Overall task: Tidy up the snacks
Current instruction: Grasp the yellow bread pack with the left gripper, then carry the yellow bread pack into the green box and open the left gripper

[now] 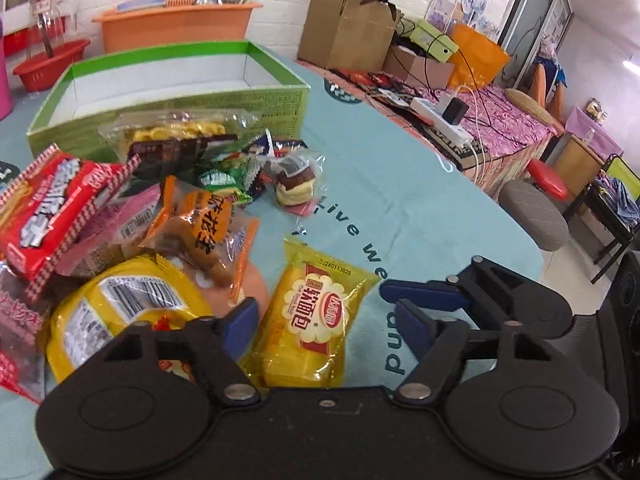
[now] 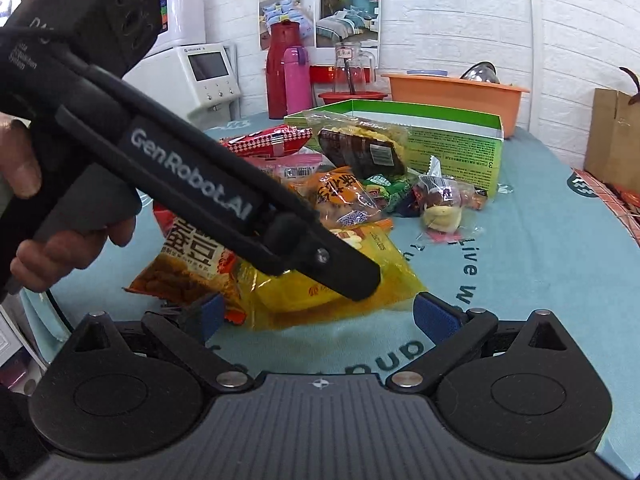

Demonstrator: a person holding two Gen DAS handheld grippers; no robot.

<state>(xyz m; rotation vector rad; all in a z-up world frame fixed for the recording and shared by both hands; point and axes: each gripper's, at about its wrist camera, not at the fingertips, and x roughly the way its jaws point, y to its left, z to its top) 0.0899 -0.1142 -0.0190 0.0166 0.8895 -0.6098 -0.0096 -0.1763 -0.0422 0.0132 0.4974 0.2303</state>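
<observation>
Probably lived-in home room: thermos flasks [image 2: 281, 70], plastic basins [image 1: 176, 26], cardboard boxes [image 1: 346, 28], bedding posters [image 2: 320, 12].

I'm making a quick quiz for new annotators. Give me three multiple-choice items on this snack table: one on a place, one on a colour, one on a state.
1. Where does the yellow bread packet lie?
A. inside the green box
B. on the blue tablecloth
C. in the orange basin

2. What colour is the inside of the green box?
A. white
B. red
C. black

3. How does the left gripper stand?
A. shut on a packet
B. open
C. shut on nothing

Answers: 1 B, the packet rests on the blue tablecloth before the box. 2 A, its inner walls show white. 3 B, its blue fingers stand wide apart either side of the packet.
</observation>
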